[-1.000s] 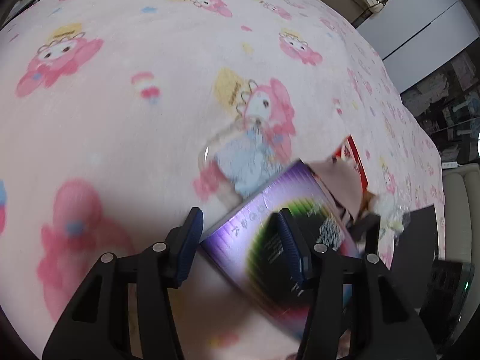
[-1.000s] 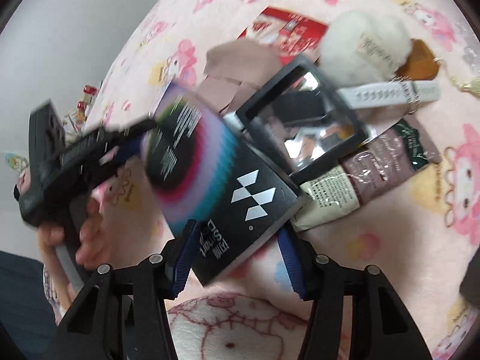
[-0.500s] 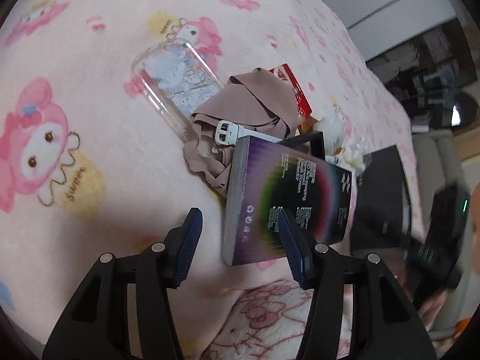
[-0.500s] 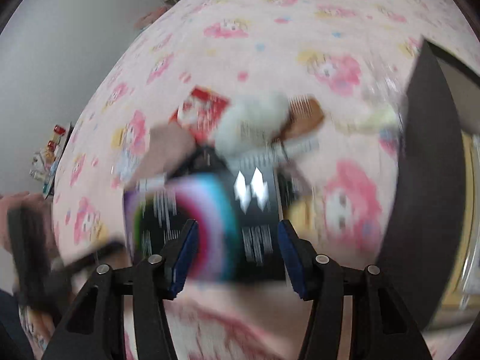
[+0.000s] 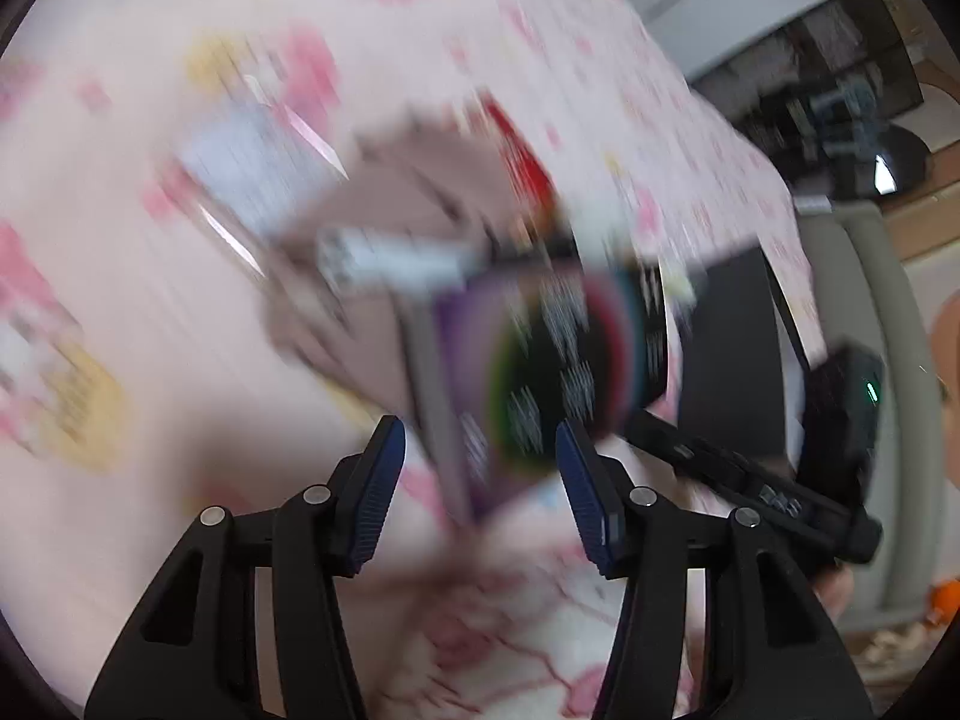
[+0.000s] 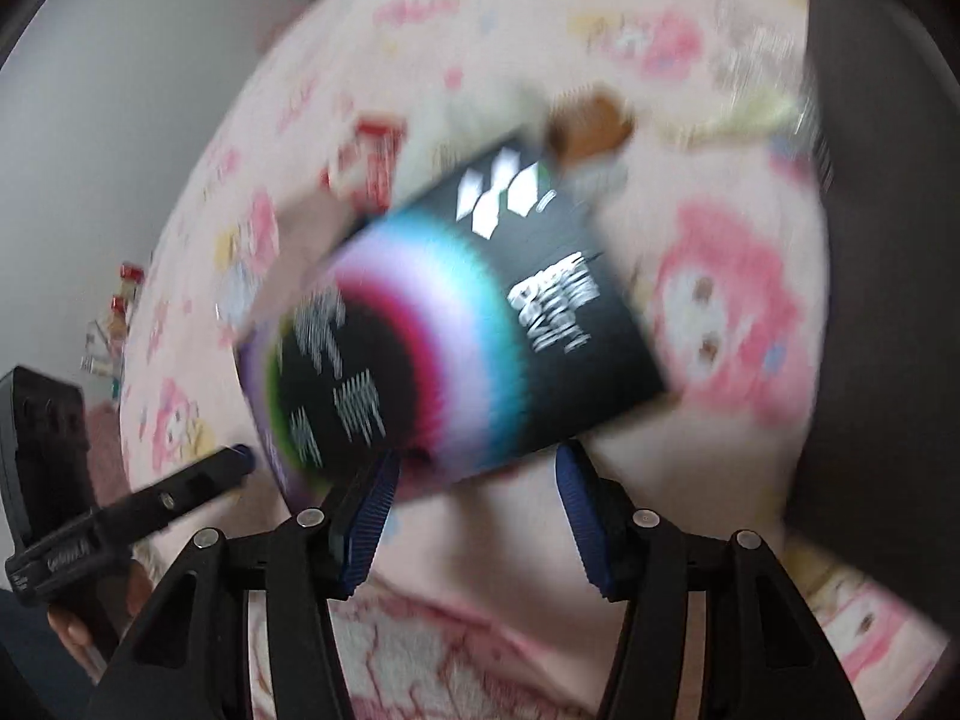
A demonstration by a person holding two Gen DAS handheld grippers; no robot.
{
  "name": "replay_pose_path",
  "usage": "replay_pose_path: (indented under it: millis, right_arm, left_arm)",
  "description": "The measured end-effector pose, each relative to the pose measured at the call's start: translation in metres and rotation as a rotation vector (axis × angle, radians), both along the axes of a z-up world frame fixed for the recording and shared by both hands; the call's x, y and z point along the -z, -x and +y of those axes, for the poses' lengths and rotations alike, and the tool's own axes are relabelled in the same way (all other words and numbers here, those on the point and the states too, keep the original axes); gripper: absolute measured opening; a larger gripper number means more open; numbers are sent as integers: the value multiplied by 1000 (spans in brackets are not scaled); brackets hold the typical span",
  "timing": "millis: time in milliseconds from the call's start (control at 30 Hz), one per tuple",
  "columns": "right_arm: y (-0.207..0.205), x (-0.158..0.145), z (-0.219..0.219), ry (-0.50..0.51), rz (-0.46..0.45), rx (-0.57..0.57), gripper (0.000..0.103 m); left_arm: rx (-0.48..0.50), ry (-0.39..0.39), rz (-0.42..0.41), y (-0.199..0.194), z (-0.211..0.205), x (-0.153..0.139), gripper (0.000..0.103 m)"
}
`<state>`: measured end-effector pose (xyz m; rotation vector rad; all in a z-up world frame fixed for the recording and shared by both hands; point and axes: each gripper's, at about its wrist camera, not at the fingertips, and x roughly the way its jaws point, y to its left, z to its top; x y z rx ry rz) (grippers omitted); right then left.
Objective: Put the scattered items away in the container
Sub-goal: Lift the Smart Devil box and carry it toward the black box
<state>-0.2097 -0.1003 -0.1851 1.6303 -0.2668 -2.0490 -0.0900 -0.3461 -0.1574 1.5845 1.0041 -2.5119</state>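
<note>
Nearest me, the right gripper (image 6: 477, 468) has the near edge of the black box with the rainbow ring (image 6: 480, 324) lying across its jaws. Both blue pads meet that edge, so the jaws look clenched on the box, though everything is smeared with blur. The box is tilted and raised clear of the pink cartoon blanket (image 5: 120, 240). From its own view, the left gripper (image 5: 480, 468) has a lower corner of the same box between its jaws. The right pad overlaps the box and a gap shows beside the left pad, so I cannot tell whether these jaws are gripping it. One finger of each gripper reaches the box at the side, as seen from the other gripper. Just beyond the jaws, behind the box, lies a loose heap: a beige cloth (image 5: 408, 192), a white strap (image 5: 390, 258), a red packet (image 6: 372, 162) and something brown (image 6: 594, 120). Left of that is a clear phone case (image 5: 252, 174). To the right of the jaws stands the black container (image 6: 876, 276), apart from the box.
</note>
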Motion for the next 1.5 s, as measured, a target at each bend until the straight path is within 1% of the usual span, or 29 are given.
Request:
replay_pose_path:
  millis: [67, 100, 133, 167, 200, 233, 300, 367, 400, 500, 600, 633, 667, 733, 800, 867, 900, 933, 1000, 1067, 1100, 1167, 1233, 1267, 1300, 1367, 1400, 1433, 1500]
  right_arm:
    - [1, -3, 3, 0, 21, 27, 52]
    - [3, 2, 2, -1, -11, 26, 52]
    - [3, 8, 1, -5, -50, 16, 52]
    - [1, 21, -3, -2, -120, -2, 52]
    - [-1, 27, -5, 12, -154, -14, 52]
    - [-3, 34, -8, 27, -173, -25, 52]
    - [1, 35, -12, 52, -147, -19, 52]
    - [9, 29, -13, 95, -121, -3, 52]
    - [14, 26, -14, 95, -111, 4, 53]
    - [28, 12, -20, 115, -43, 15, 52]
    - [38, -9, -33, 174, 23, -23, 52]
    - [40, -15, -38, 184, 44, -43, 52]
    - [40, -21, -44, 168, 70, -66, 52]
    - [37, -21, -48, 120, 102, -75, 52]
    - [32, -10, -46, 83, 85, -62, 52]
    - [26, 3, -37, 97, 16, -56, 52]
    - [21, -1, -21, 107, -3, -60, 52]
    - [18, 4, -22, 115, -24, -71, 52]
    - [10, 12, -23, 119, -41, -96, 52]
    - [9, 16, -29, 137, -59, -111, 51]
    - [9, 16, -29, 144, -56, -105, 47]
    - [12, 9, -25, 145, -25, -78, 45]
    - [17, -1, -19, 130, 20, -49, 45]
    - [20, -5, -16, 125, 41, -41, 45]
    - [21, -7, -14, 121, 52, -40, 45]
    - [26, -3, -14, 118, 45, -47, 45]
    - [30, 2, -21, 108, 33, -48, 45]
    - [27, 7, -13, 97, 19, -53, 45]
    - [25, 17, -11, 139, -23, -68, 46]
  left_arm:
    - [-21, 47, 55, 6, -6, -10, 53]
    - [-16, 68, 77, 12, -6, -12, 53]
    - [-12, 88, 77, 18, -6, -12, 53]
    - [-3, 105, 79, 22, -4, -12, 51]
    - [16, 115, 88, 26, 0, -12, 44]
    - [32, 113, 96, 29, 3, -11, 41]
    - [61, 107, 82, 36, 7, -7, 39]
    - [80, 149, 56, 33, 11, -4, 38]
    - [84, 143, 50, 31, 10, -3, 37]
    - [110, 58, 41, 24, 14, 4, 37]
    - [199, -26, 23, 15, 29, 9, 37]
    - [214, -19, 23, 13, 33, 8, 37]
    - [216, 9, 27, 11, 36, 6, 37]
    - [177, 79, 42, 11, 33, 1, 37]
    - [116, 116, 52, 15, 23, 0, 37]
    - [65, 91, 66, 20, 11, 3, 37]
    - [48, 72, 80, 21, 6, 5, 40]
    - [31, 56, 91, 25, 1, 9, 41]
    - [11, 43, 55, 32, -3, 22, 41]
    - [31, 0, 12, 34, -3, 29, 41]
    - [45, -19, 5, 32, 1, 30, 43]
    - [81, -41, 2, 25, 10, 28, 43]
    - [135, -132, -8, 22, 16, 29, 43]
    - [151, -158, 0, 21, 18, 29, 43]
    - [147, -151, 9, 22, 19, 27, 44]
    - [112, -72, 22, 25, 15, 23, 44]
    - [95, -59, 24, 28, 12, 24, 44]
    - [85, -77, 26, 30, 10, 27, 44]
    - [88, -130, 26, 38, 9, 33, 45]
